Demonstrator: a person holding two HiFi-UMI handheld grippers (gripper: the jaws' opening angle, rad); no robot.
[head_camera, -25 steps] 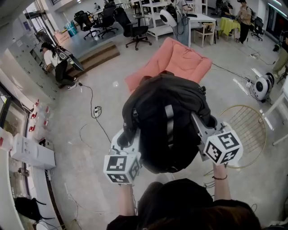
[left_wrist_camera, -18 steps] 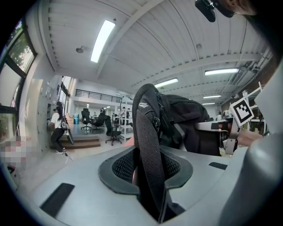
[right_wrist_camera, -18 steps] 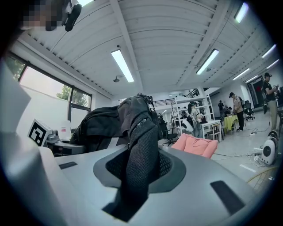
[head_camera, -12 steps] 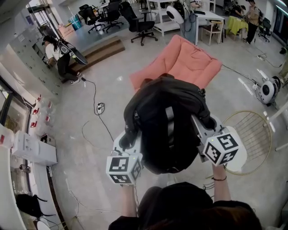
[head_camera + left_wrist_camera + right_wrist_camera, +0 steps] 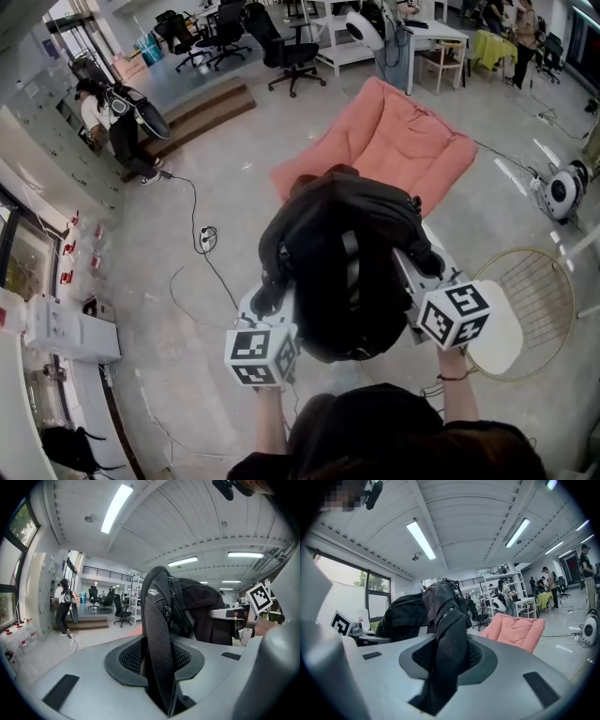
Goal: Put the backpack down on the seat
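A black backpack [image 5: 342, 262] with a grey stripe hangs in the air between my two grippers, above the bare floor. My left gripper [image 5: 272, 298] is shut on one mesh shoulder strap [image 5: 157, 644], which runs up from between its jaws to the bag [image 5: 201, 606]. My right gripper [image 5: 415, 270] is shut on the other strap [image 5: 447, 651], with the bag [image 5: 405, 613] hanging to its left. The seat, a salmon-pink cushioned lounger [image 5: 389, 141], lies on the floor just beyond the backpack and shows to the right in the right gripper view [image 5: 515, 630].
A round wire-framed chair with a white seat [image 5: 520, 300] stands close on the right. A cable and power strip [image 5: 203, 232] lie on the floor at left. A person [image 5: 112, 117] stands by wooden steps far left. Office chairs [image 5: 286, 52], a white table [image 5: 431, 37] and a white device [image 5: 562, 192] lie beyond.
The pink seat and the round chair have drawn slightly nearer and lower in the head view. Both grippers keep the same hold on the straps.
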